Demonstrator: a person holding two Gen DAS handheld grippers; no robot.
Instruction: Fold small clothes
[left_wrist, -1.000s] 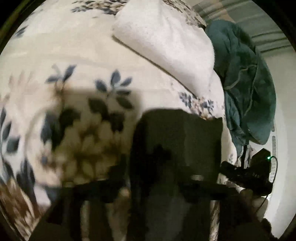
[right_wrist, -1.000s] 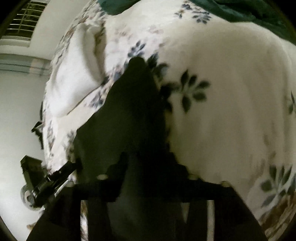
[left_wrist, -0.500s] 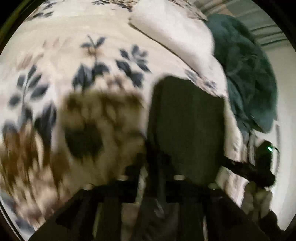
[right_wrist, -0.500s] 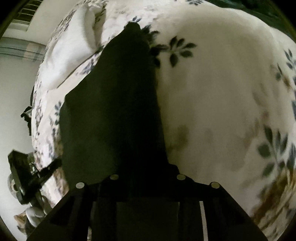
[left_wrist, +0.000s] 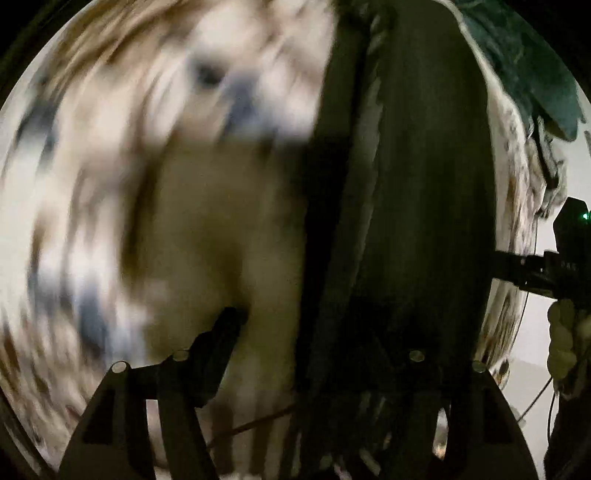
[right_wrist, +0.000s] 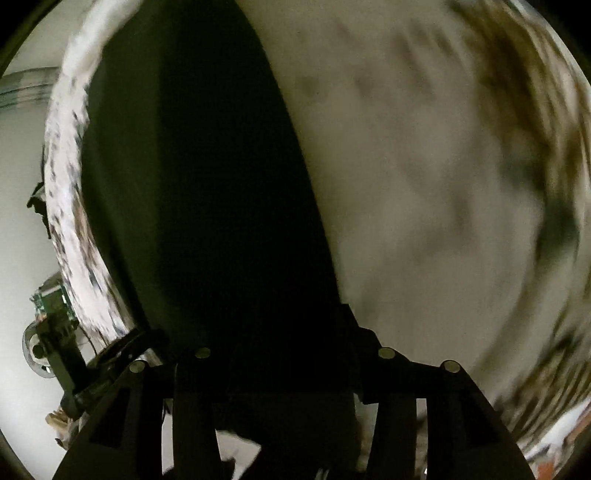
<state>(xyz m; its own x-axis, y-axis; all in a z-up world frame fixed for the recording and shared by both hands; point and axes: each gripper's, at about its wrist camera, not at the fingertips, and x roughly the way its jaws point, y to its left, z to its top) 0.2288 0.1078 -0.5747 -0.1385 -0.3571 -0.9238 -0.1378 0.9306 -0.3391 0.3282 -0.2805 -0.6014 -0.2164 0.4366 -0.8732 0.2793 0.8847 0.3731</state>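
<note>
Both hand-held grippers work one dark garment (left_wrist: 417, 206) spread lengthwise on a bed, each at a near corner, which I judge suits drawing the cloth straight and flat before a fold. On the bed lies a flower-printed cover (right_wrist: 424, 177), pale with blue and brown blooms, heavily blurred in both views. A green blanket (left_wrist: 517, 62) is heaped at the far right. The garment runs from the near edge away toward the far side, long and narrow, near black, matte, with lengthwise creases. Its near end fills the gap of the right hand-held gripper (right_wrist: 291, 354), whose jaws are opening; whether the pads press it I cannot tell. Jaws of the left hand-held gripper (left_wrist: 325, 332) are opening too: one finger (left_wrist: 221, 332) stands clear over the cover, the other is lost against the dark cloth
</note>
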